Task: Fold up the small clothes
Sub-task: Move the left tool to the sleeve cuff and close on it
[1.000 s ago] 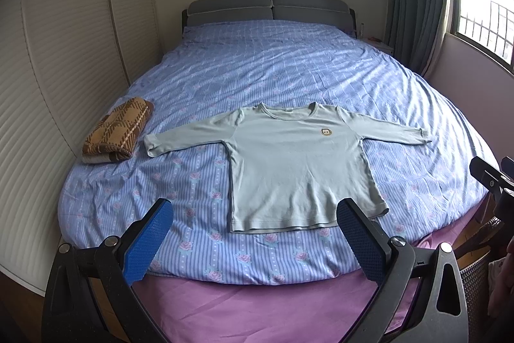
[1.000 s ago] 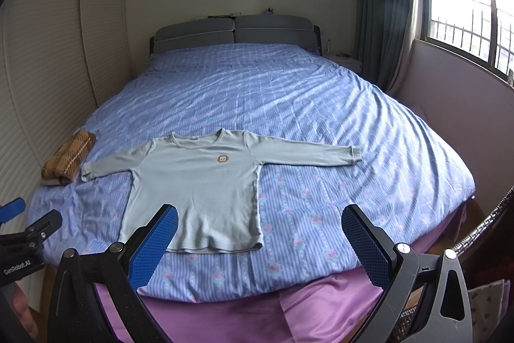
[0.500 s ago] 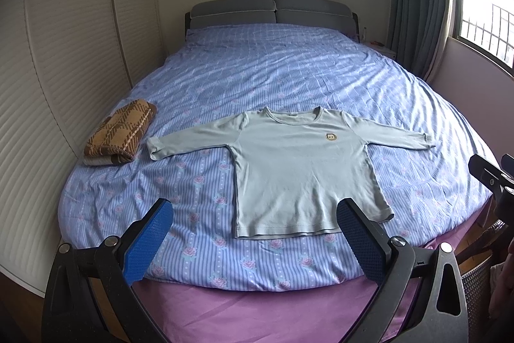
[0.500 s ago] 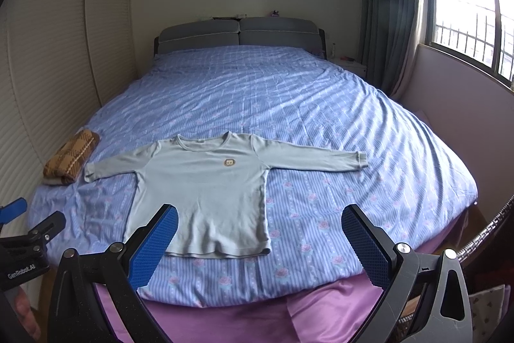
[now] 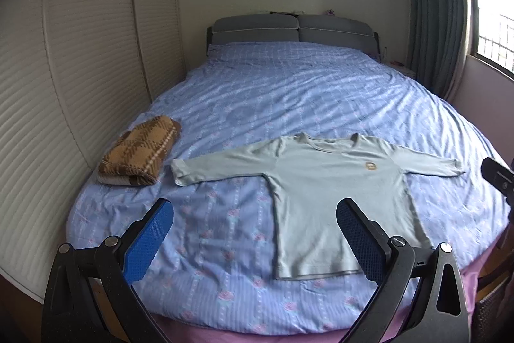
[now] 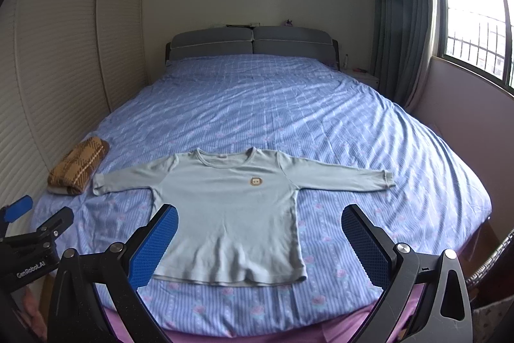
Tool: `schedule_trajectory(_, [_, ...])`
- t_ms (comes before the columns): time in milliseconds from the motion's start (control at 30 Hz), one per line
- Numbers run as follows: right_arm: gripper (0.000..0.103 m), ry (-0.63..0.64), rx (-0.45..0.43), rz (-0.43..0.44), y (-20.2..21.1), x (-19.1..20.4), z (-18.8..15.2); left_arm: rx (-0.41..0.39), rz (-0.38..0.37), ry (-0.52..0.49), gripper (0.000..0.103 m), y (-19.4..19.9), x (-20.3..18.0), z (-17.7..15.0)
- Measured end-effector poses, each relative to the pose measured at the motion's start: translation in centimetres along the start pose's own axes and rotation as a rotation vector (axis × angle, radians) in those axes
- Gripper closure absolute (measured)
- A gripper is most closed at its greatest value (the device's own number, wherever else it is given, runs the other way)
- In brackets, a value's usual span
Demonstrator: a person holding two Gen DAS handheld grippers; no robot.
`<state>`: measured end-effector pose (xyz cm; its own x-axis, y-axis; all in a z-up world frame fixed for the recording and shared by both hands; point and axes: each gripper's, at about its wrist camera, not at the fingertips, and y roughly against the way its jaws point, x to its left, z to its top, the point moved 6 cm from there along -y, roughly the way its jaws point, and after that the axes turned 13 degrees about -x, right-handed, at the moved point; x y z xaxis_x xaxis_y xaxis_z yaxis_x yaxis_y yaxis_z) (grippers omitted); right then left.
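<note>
A small pale green long-sleeved shirt lies flat on the blue bedspread near the bed's foot, both sleeves spread out, collar toward the headboard, a small round badge on the chest. My left gripper hangs open above the foot edge, left of the shirt's hem. Over the hem and the lower right side of the shirt, my right gripper is open too. Neither one touches the cloth. The left gripper's body shows at the right wrist view's left edge.
A folded brown plaid garment rests on the bed's left side, just beyond the left sleeve. White slatted wardrobe doors run along the left. Curtain and window stand at the right. A pink sheet edge hangs at the foot.
Both grippers have moved forward and a little left toward the bed, so the shirt looks larger and nearer. The shirt itself has not moved. Both grippers stay open.
</note>
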<state>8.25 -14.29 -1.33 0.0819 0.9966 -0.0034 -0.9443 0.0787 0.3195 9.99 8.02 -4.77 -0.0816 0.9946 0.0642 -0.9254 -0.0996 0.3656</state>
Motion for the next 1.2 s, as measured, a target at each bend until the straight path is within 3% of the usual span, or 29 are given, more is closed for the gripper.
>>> schedule_trajectory(133, [0.000,-0.031,-0.025,0.043,-2.9,4.2,0.1,-0.029,0.076,-0.035,0.000,-3.8,3.9,-0.1])
schedule_trajectory(267, [0.000,-0.005,-0.021,0.099,-6.4,9.6,-0.2,-0.038,0.100,-0.079,0.014,-8.3,6.8,-0.6])
schedule_trajectory(333, [0.000,0.009,-0.018,0.123,-8.3,12.0,-0.3,-0.028,0.104,-0.096,0.017,-10.9,8.0,-1.2])
schedule_trajectory(533, [0.000,0.040,0.020,0.142,-13.9,17.5,-2.1,0.037,0.102,-0.146,0.032,-18.1,11.0,-4.1])
schedule_trajectory(700, [0.000,0.018,0.066,0.135,-18.1,20.1,-4.5,0.063,0.068,-0.189,0.035,-22.4,12.3,-6.4])
schedule_trajectory(867, [0.000,0.003,0.134,0.120,-21.6,21.6,-7.1,0.104,0.048,-0.196,0.045,-25.8,13.5,-8.6])
schedule_trajectory(1200, [0.000,0.011,0.183,0.110,-24.7,22.7,-9.5,0.133,0.029,-0.255,0.047,-29.7,14.2,-11.0])
